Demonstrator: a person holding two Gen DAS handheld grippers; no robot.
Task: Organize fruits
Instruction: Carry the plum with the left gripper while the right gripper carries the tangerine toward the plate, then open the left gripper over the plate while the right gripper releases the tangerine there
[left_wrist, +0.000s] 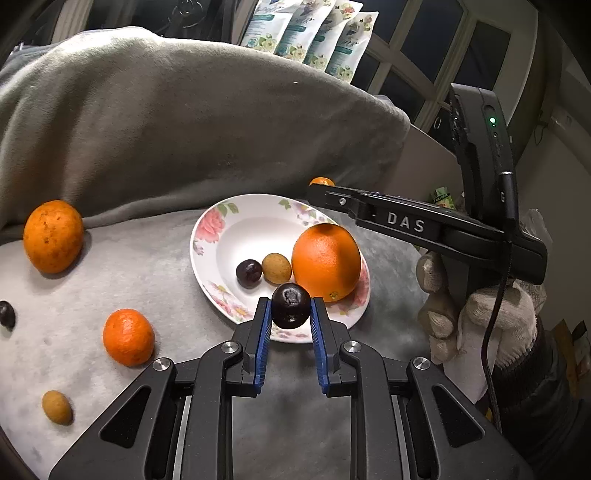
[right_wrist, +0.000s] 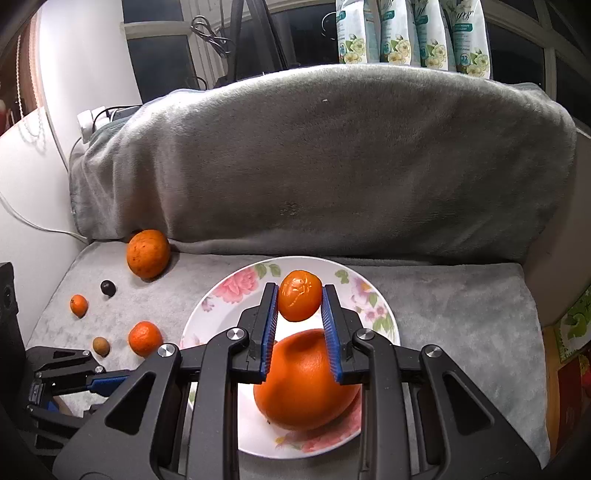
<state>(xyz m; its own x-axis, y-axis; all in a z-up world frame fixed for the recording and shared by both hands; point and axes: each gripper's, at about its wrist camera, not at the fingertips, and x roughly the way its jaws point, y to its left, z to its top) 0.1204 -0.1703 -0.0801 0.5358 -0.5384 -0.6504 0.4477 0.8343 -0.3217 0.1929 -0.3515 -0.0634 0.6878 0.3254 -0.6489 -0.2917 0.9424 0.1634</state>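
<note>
A white floral plate (left_wrist: 236, 236) (right_wrist: 236, 295) sits on the grey cloth. It holds a big orange (left_wrist: 325, 261) (right_wrist: 306, 384), a dark round fruit (left_wrist: 248, 273) and a tan longan (left_wrist: 276, 268). My left gripper (left_wrist: 290, 312) is shut on a dark round fruit (left_wrist: 290, 306), held over the plate's near rim. My right gripper (right_wrist: 300, 302) is shut on a small mandarin (right_wrist: 300, 300), held above the plate; its body (left_wrist: 406, 221) crosses the left wrist view, with the mandarin's top (left_wrist: 321, 181) showing behind it.
Loose on the cloth to the left: a spotted orange (left_wrist: 53, 236) (right_wrist: 147, 253), a mandarin (left_wrist: 128, 336) (right_wrist: 145, 338), a tan longan (left_wrist: 56, 407) (right_wrist: 101, 345), a dark fruit (left_wrist: 6, 314) (right_wrist: 108, 287), a tiny mandarin (right_wrist: 79, 305). A blanket-covered bulk (right_wrist: 332, 158) rises behind.
</note>
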